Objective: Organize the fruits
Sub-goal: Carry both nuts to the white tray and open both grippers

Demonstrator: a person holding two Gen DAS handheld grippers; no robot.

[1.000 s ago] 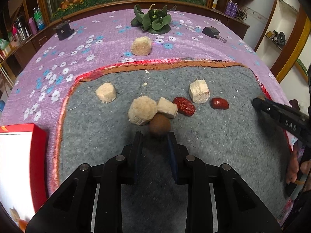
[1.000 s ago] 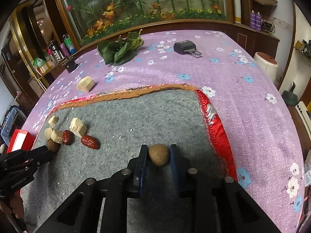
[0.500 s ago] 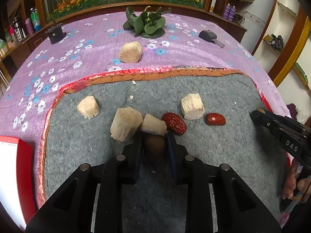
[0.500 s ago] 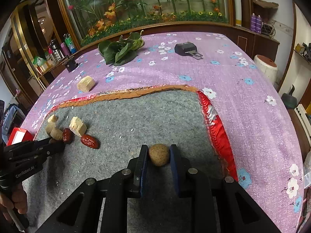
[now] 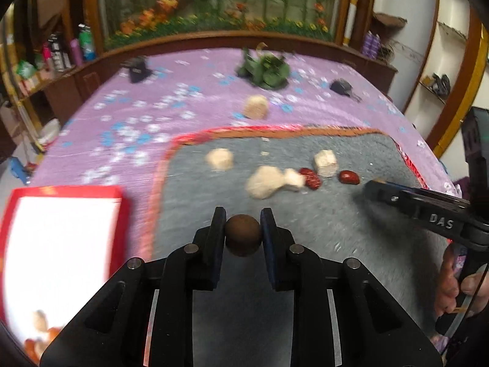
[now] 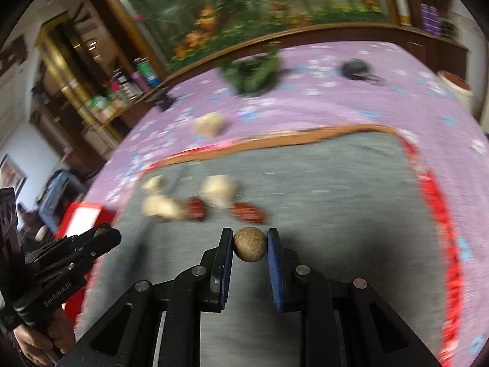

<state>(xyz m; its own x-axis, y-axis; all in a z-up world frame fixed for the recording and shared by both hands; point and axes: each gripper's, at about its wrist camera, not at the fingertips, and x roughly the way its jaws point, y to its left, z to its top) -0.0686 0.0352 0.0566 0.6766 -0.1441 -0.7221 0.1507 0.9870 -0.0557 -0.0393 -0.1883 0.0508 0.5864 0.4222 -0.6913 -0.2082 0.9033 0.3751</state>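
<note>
A: What does the left gripper have?

B: A dark brown round fruit, pinched between its two pads at the tips, the jaws closed down on it. It hangs clear above the grey felt mat.

A: And the right gripper?

B: The same kind of hold: a paler, tan round fruit clamped between blue-lined pads, also off the mat.

A: Where is the rest of the fruit?

B: Two red dates lie on the mat beyond the left gripper. One red date touches a pale cut chunk, which leans on a larger pale chunk. The other red date sits apart to the right. A squarish pale chunk stands between and just behind the dates, and another pale piece lies off to the left. One more pale chunk rests on the purple flowered cloth, past the mat's red and orange border.

A: Anything at the left edge?

B: A red-rimmed white box just beside the mat, with some blurred orange and pale pieces in its near corner. I can't tell what they are.

A: Farther back?

B: A heap of green leaves and a small dark object on the cloth, both blurred.
</note>
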